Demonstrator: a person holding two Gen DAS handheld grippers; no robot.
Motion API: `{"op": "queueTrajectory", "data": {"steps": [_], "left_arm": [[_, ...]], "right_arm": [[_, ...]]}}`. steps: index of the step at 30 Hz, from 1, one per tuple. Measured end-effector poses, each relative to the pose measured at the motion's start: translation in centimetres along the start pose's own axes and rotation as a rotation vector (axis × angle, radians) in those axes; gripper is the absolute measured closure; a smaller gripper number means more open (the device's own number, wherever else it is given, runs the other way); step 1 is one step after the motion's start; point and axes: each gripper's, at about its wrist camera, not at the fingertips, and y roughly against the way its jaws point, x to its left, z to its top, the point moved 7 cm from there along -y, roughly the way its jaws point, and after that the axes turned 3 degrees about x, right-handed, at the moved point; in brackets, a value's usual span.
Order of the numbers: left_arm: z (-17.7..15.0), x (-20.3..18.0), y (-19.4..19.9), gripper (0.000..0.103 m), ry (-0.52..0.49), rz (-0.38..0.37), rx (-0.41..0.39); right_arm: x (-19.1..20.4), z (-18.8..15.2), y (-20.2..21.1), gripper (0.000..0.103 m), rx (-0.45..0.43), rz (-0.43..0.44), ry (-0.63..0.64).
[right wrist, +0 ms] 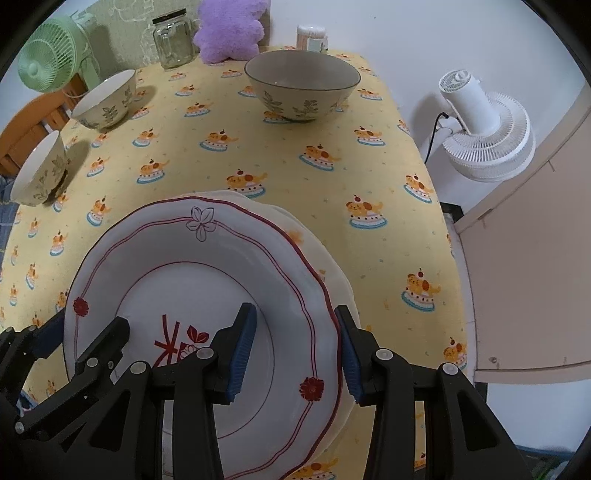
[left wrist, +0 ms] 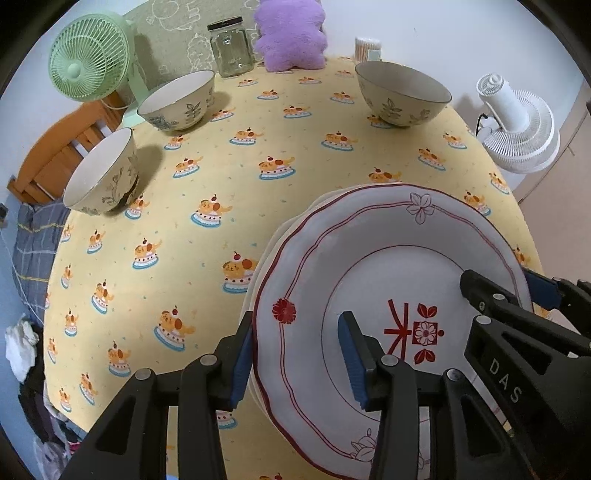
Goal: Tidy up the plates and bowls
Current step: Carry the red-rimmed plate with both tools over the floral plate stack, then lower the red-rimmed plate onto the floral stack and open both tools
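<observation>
The left claw (left wrist: pixel 299 354) stood wide apart, its blue pads straddling the left rim of the top plate (left wrist: pixel 369 258): one pad outside the edge, the other over the plate's inner well, neither clearly pressing the china. The right claw (right wrist: pixel 295 354) did the same on the opposite rim, jaws spread, one pad above the well and the other just outside the scalloped edge; in the left wrist view that right claw (left wrist: pixel 517 291) showed beyond the plate's right side.

The plate, white with red lines and a red motif in the middle, lay on a stack of plates (right wrist: pixel 332 280) whose paler rims peeked out below it, all directly beneath and between the two claws on the counter (left wrist: pixel 295 140) with its yellow patterned cloth.

Ahead of the left claw and to its left, two bowls stood near the counter's edge: the nearer bowl (left wrist: pixel 101 173) and the farther bowl (left wrist: pixel 179 101), well apart from the plates. Ahead of the right claw, far across the counter, sat a wide bowl (right wrist: pixel 301 85).

Beyond those, at the counter's far end, were a glass jar (left wrist: pixel 231 48), a purple plush (left wrist: pixel 291 35) and a small container of swabs (left wrist: pixel 367 48). A green fan (left wrist: pixel 88 59) stood far left, a white fan (right wrist: pixel 484 129) off the counter to the right.
</observation>
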Motion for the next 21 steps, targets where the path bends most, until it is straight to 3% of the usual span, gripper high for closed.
{"op": "queueTrajectory", "data": {"steps": [14,21], "left_arm": [[0.23,-0.61,-0.57,0.059,-0.035,0.105,-0.016],[0.49,-0.84,-0.73,0.059,-0.028,0.098,-0.016]], "right_arm": [[0.04,0.09,-0.22,0.056,-0.002,-0.063,-0.003],[-0.22,0.24,-0.35,0.057,0.0,-0.065,-0.02]]}}
